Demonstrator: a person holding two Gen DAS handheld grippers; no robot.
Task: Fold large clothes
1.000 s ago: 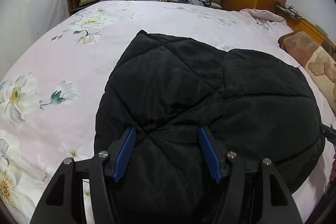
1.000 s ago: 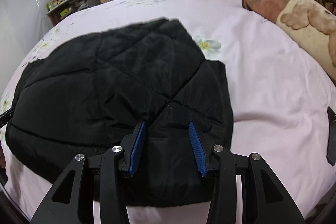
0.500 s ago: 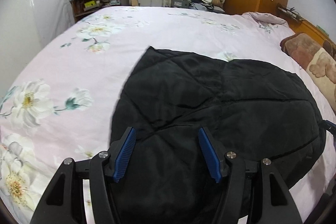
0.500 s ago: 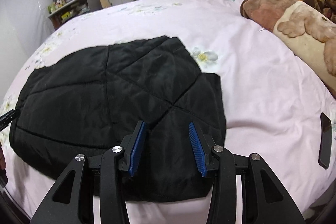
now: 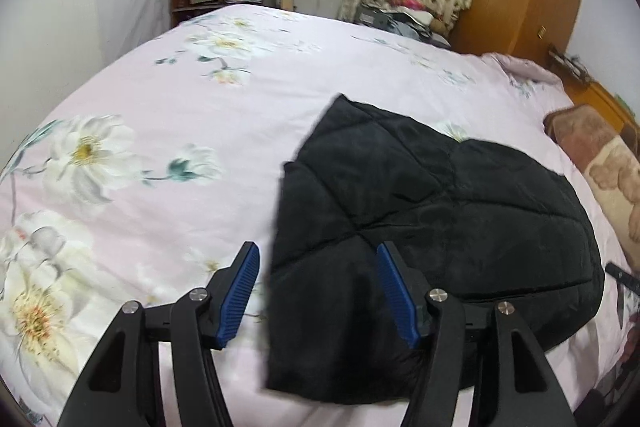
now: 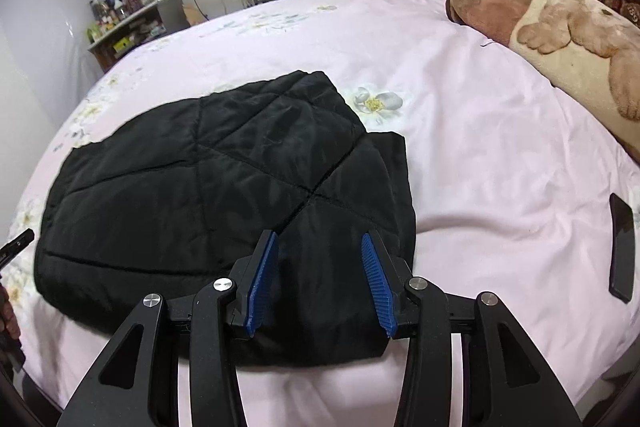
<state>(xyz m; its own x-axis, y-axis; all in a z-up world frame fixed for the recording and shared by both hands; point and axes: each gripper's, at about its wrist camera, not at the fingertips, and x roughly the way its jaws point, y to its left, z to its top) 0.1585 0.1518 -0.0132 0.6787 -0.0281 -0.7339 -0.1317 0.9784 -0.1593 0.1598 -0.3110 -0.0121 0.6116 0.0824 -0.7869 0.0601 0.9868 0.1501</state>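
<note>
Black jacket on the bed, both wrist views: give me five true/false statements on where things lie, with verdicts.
1. The black jacket lies folded on the pink floral bedsheet. True.
2. The right tool is clamped on a jacket sleeve. False: its blue pads stand apart above the jacket's near edge, gripping nothing, and are opening.
3. A dark phone lies on the sheet to the right of the jacket. True.
4. The brown blanket covers the jacket. False: it lies apart, at the far right of the bed.
5. The left tool holds the jacket lifted off the bed. False: its pads are apart, closing slightly, and the jacket lies on the sheet.
</note>
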